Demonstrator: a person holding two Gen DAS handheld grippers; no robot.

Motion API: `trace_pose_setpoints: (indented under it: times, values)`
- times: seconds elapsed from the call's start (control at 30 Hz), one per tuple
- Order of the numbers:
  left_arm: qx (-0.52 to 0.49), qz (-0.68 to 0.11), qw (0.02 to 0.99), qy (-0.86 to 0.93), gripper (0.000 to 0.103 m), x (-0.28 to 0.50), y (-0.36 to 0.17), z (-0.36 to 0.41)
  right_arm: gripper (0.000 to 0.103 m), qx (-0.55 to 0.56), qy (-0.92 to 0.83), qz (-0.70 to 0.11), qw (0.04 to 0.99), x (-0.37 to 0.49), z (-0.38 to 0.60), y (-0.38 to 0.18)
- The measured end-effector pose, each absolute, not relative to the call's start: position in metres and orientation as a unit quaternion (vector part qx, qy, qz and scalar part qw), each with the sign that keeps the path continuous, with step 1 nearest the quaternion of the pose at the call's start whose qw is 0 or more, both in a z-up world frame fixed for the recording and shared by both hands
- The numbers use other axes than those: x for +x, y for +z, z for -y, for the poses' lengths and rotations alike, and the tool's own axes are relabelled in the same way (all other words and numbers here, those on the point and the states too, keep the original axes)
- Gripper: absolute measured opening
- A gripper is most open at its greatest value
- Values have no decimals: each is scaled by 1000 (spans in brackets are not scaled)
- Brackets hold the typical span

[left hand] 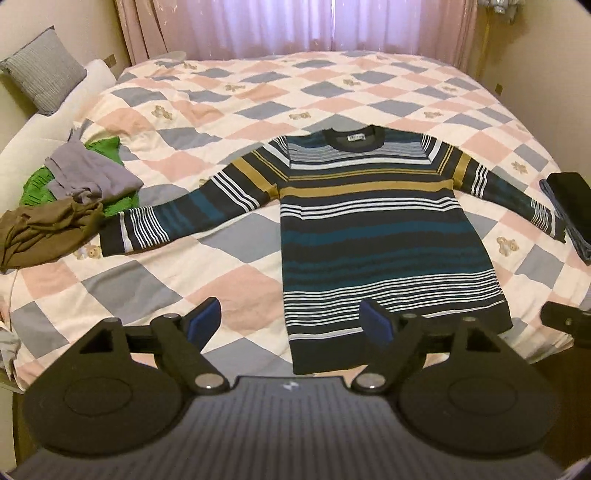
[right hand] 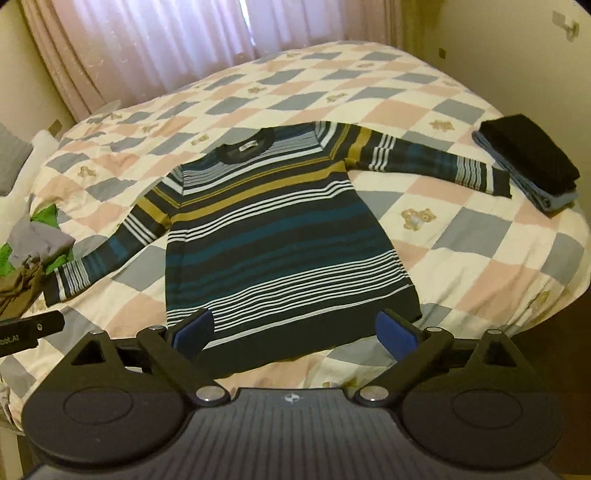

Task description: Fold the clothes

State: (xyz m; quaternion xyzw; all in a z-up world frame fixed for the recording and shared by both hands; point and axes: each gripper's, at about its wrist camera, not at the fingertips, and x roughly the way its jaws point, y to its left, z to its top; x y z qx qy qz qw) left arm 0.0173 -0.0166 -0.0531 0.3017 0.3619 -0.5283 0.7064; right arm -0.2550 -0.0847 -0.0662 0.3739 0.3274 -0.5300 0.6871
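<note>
Striped sweater (left hand: 373,236) laid flat and face up on the bed (left hand: 229,110), collar toward the far side, hem toward the near edge, both sleeves spread outward to left and right. The bed carries a checked quilt in pink, grey-blue and cream with small bear motifs.

Left claw (left hand: 295,321): held above the near edge of the bed, pointing toward the far side. Its blue-padded fingers (left hand: 376,321) are spread wide and grip nothing; the sweater's near left hem corner appears between them, with the right finger over the hem. Whether the fingers touch the cloth cannot be told.

Right claw (right hand: 295,332): likewise held above the near edge, level, pointing across the bed. Its fingers (right hand: 397,338) stand wide apart and empty, spanning almost the full width of the sweater's hem (right hand: 288,339), one near each lower corner.

Each claw's body shows at the margin of the other's view, the two side by side.

Left of the sweater, just beside the left cuff: a loose heap of unfolded garments (left hand: 74,188) in green, lilac-grey and olive brown. Right of it, just beside the right cuff: a stack of folded clothes (right hand: 532,162), black on top of blue. A grey cushion (left hand: 44,70) rests at the far left; pink curtains (left hand: 295,26) hang beyond the bed.
</note>
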Motion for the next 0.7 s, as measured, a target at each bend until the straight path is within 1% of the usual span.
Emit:
trace_pose_setpoints:
  times: [0.23, 0.7]
  values:
    - [315, -363, 694, -536, 84, 17, -52, 0, 97, 370, -527, -342, 684, -245, 72, -68]
    - [331, -372, 680, -538, 85, 13, -56, 0, 98, 381, -522, -362, 672, -245, 71, -76]
